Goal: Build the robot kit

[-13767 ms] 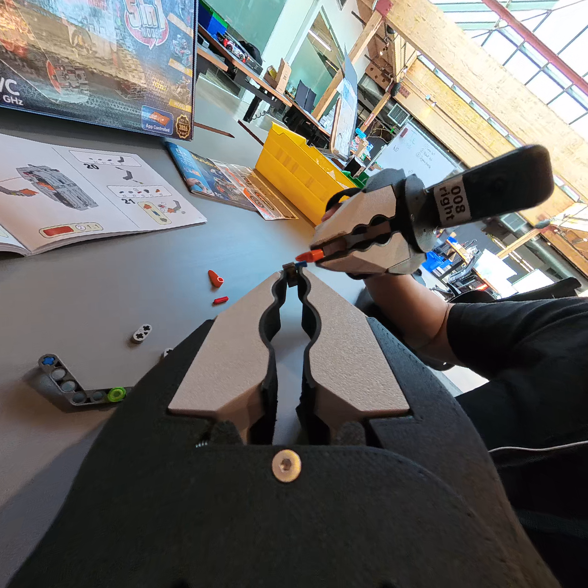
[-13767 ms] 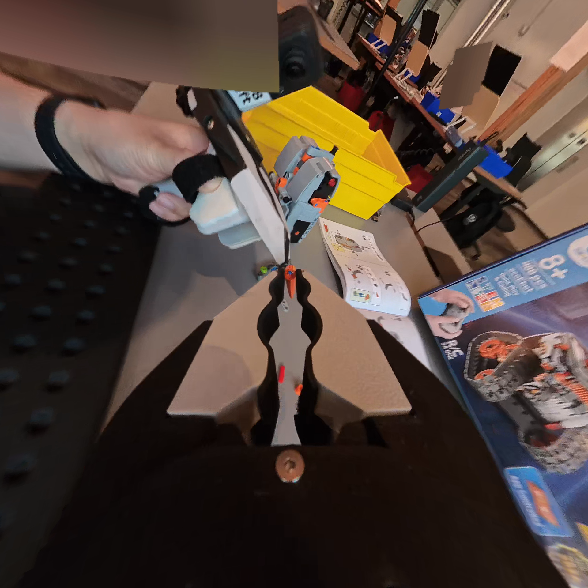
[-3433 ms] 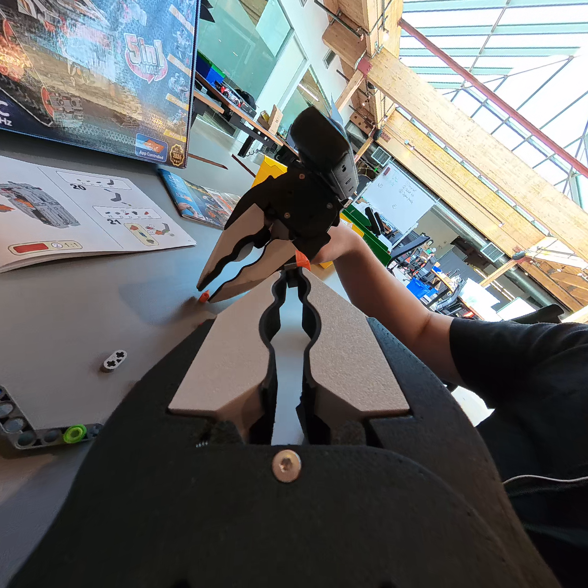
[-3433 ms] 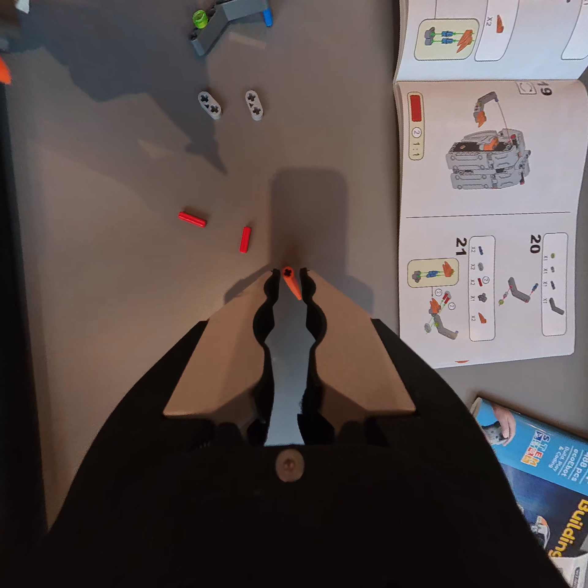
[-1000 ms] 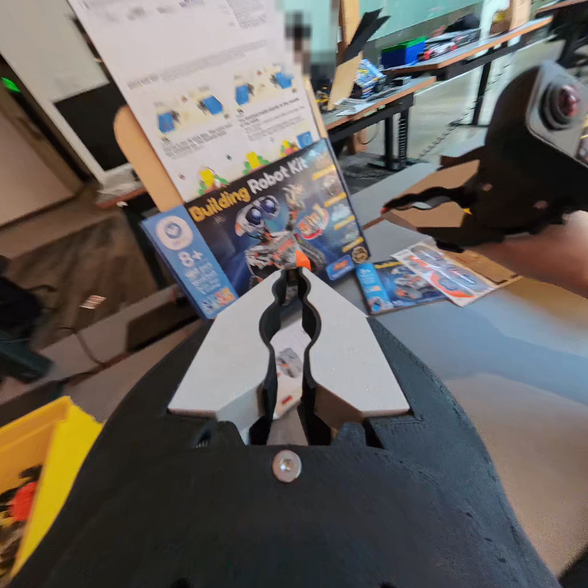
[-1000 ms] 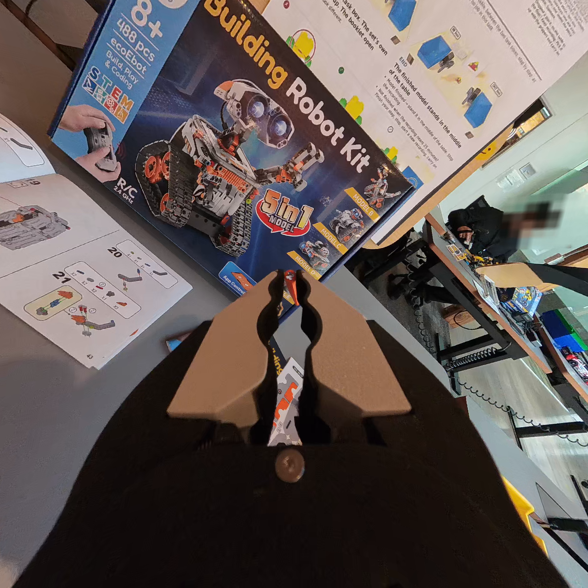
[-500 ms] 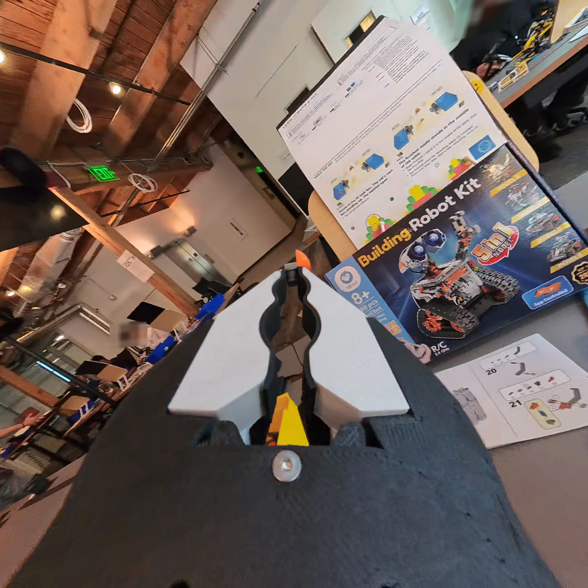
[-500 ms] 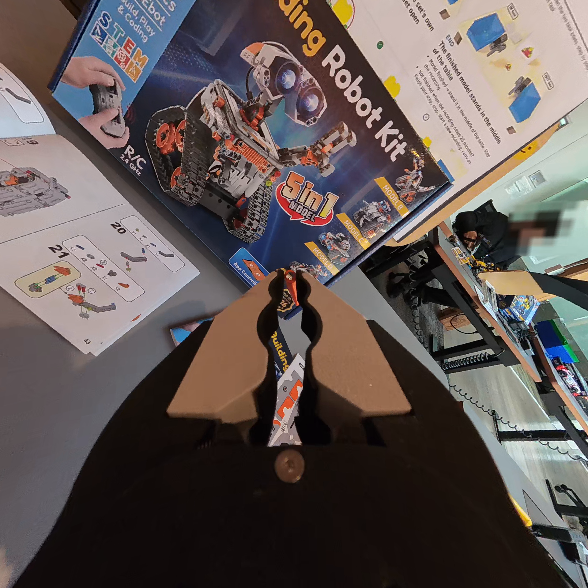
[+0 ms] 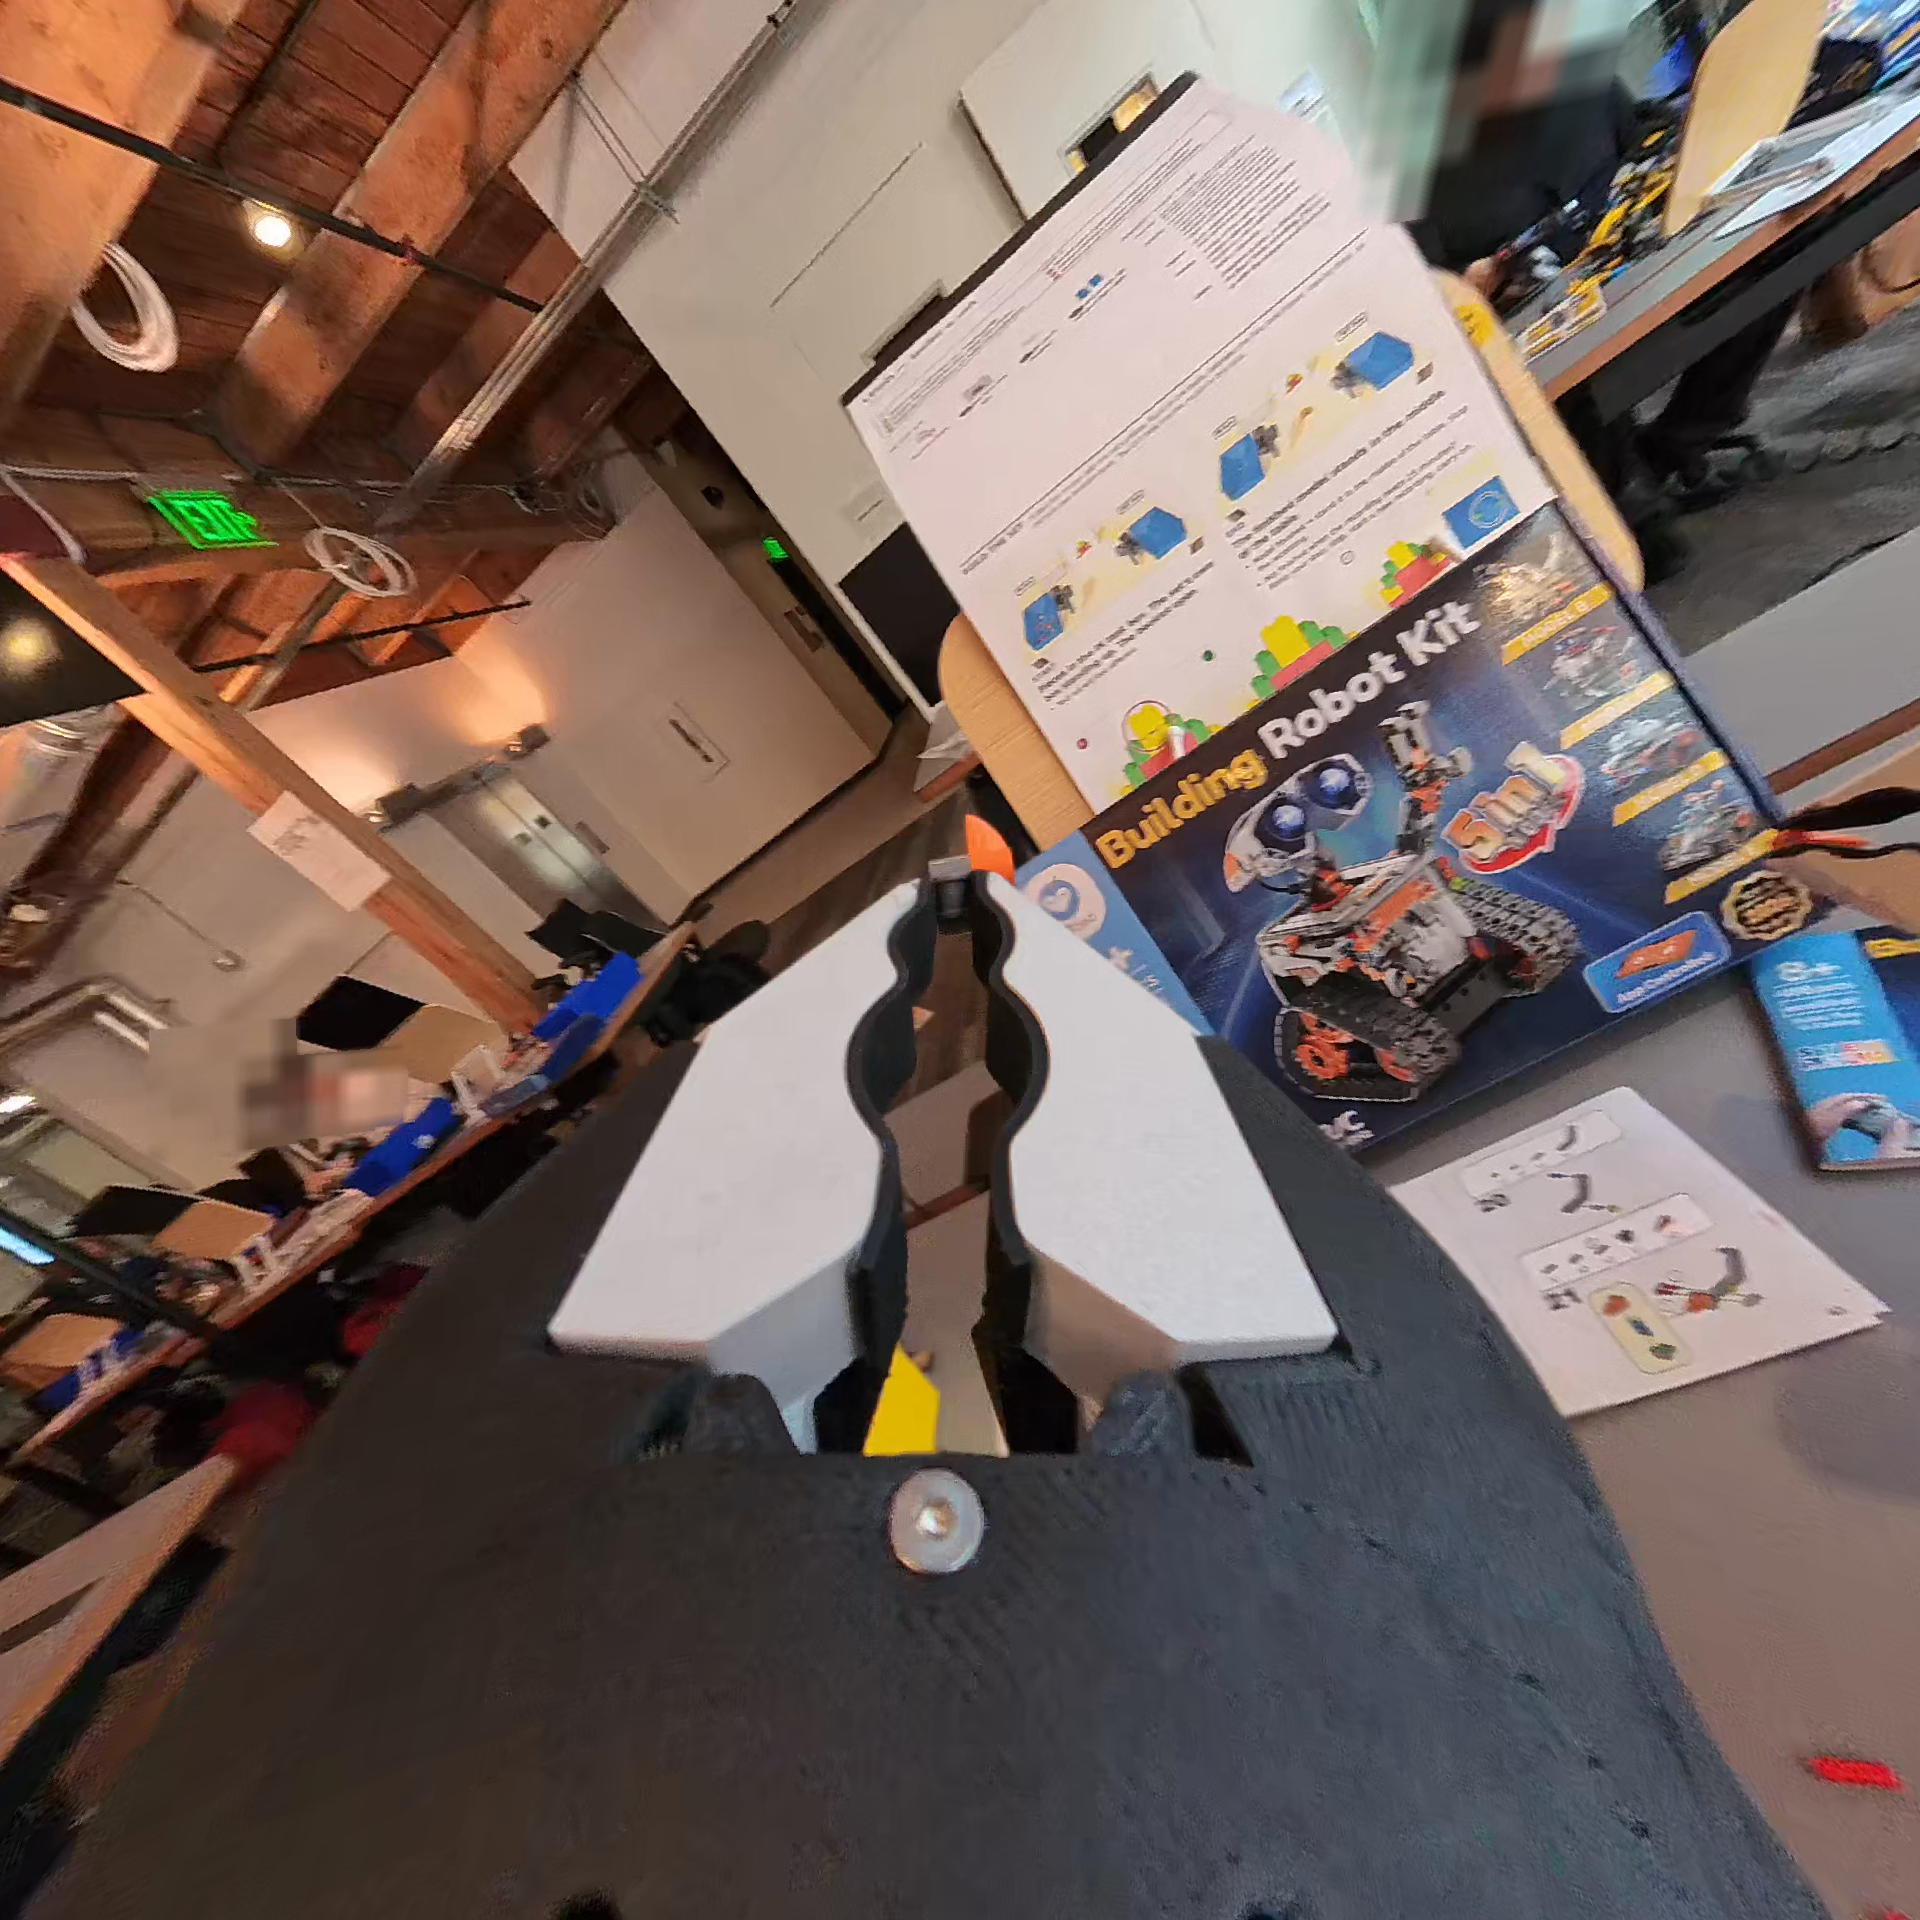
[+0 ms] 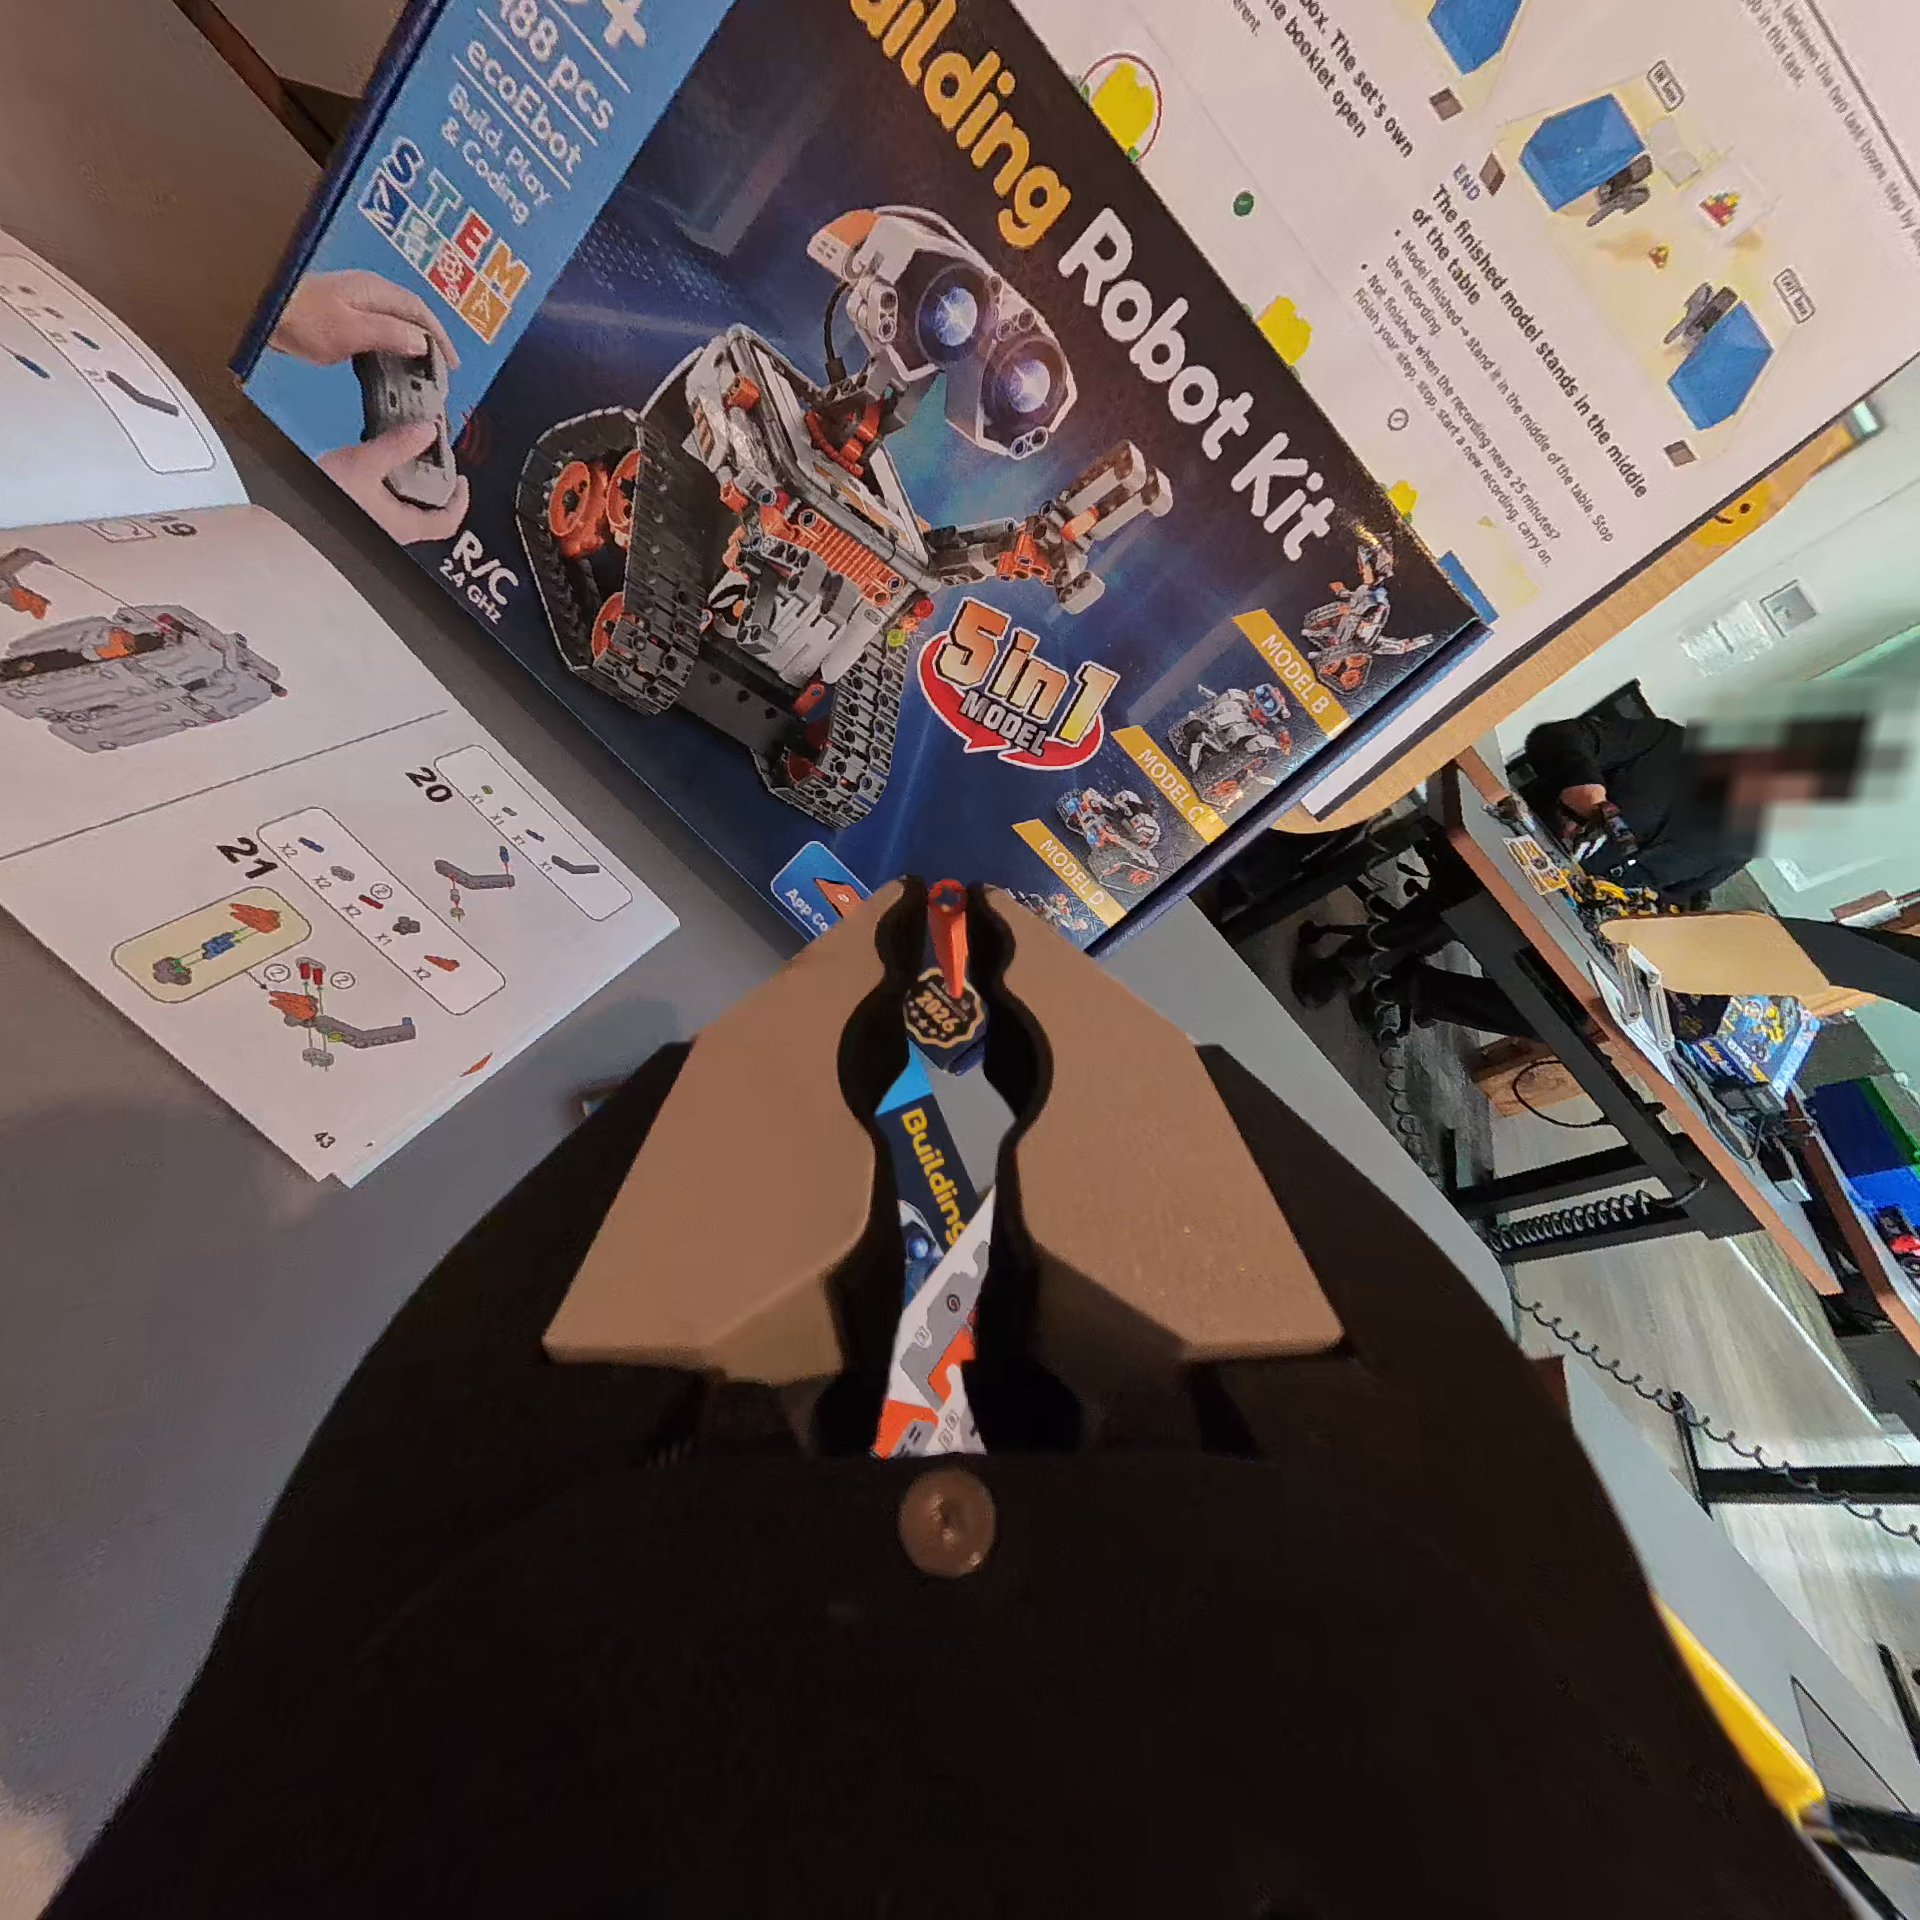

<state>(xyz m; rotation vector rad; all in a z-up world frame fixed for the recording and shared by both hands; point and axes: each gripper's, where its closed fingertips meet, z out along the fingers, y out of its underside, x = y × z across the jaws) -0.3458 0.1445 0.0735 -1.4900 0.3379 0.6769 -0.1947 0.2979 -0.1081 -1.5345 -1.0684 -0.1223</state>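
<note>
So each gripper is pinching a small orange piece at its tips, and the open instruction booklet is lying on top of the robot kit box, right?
Not quite. The instruction booklet lies on the grey table beside the robot kit box, as the right wrist view shows. Each gripper does pinch an orange piece: left gripper, right gripper.

The red piece (image 9: 1857, 1769) (bottom right) is too blurred to identify.
</note>
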